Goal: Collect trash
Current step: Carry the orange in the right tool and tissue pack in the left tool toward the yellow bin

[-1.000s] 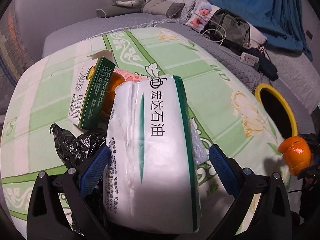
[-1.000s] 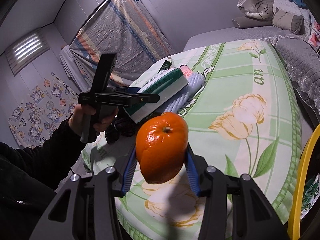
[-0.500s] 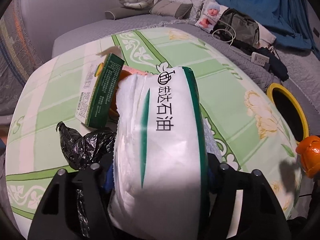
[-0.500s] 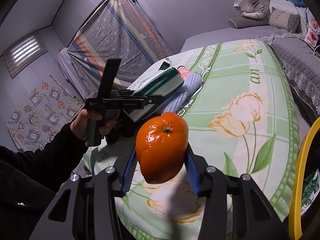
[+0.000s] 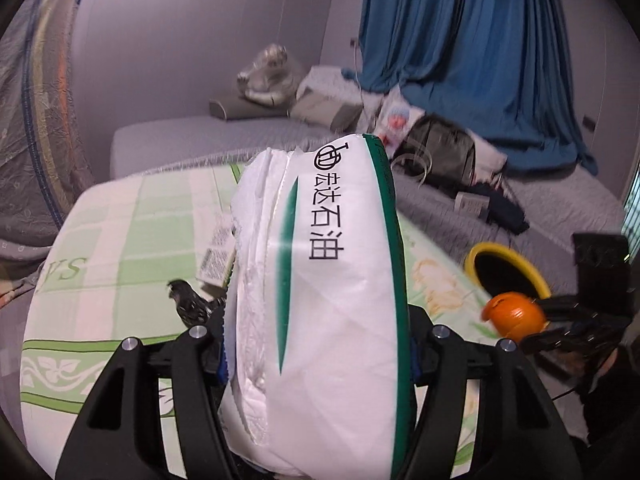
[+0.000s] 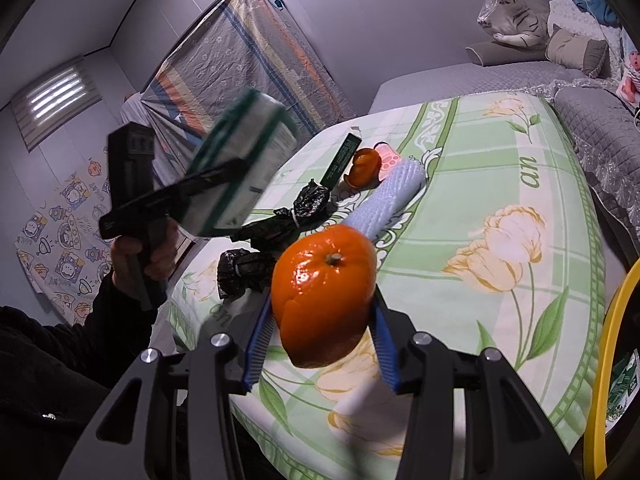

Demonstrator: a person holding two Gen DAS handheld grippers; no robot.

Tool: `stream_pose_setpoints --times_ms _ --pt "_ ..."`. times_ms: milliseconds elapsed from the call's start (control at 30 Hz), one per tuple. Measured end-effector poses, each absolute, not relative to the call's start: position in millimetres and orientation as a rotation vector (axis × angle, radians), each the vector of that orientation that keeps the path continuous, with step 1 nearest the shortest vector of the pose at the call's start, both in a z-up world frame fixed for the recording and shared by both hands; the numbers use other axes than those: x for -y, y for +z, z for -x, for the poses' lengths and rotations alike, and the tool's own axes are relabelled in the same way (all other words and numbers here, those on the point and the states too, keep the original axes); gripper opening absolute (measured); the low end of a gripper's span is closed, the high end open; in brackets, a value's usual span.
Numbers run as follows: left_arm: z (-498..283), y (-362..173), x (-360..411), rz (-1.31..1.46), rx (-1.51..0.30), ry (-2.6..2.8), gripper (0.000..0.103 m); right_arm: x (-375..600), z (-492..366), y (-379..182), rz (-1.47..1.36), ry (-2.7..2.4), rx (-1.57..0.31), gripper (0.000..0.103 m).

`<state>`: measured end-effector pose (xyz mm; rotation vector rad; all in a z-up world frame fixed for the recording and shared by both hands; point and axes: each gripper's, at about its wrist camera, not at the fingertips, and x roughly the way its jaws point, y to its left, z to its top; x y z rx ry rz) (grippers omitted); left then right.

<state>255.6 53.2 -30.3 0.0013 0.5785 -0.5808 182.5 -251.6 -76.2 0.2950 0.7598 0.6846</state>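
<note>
- Left gripper, bottom centre of the left wrist view, is clamped on a white-and-green tissue pack. The pack stands on end and is lifted clear of the table, likely for carrying to the bin.
- Right gripper, lower centre of its own view, pinches an orange peel stem-side up, raised above the tablecloth.
- Yellow-rimmed bin sits at the right of the left view, just behind the peel; both loads seem bound there.
- Uncollected at upper centre of the right view: black bags, green carton, another peel, ridged blue roll.
</note>
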Motion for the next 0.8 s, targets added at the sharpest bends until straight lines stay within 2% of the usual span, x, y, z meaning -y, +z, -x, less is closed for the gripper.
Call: stream_pose_setpoints --times_ms 333,800 --pt "-214.4 8.2 -41.2 -0.037 -0.412 -0.399 0.059 244.7 -182.3 -66.5 -0.312 0.676 -0.737 0.043" --pt "-195.0 14.7 32.8 -0.031 -0.387 -0.472 0.059 284.6 -177.5 -50.6 -0.402 0.568 -0.665 0.043"
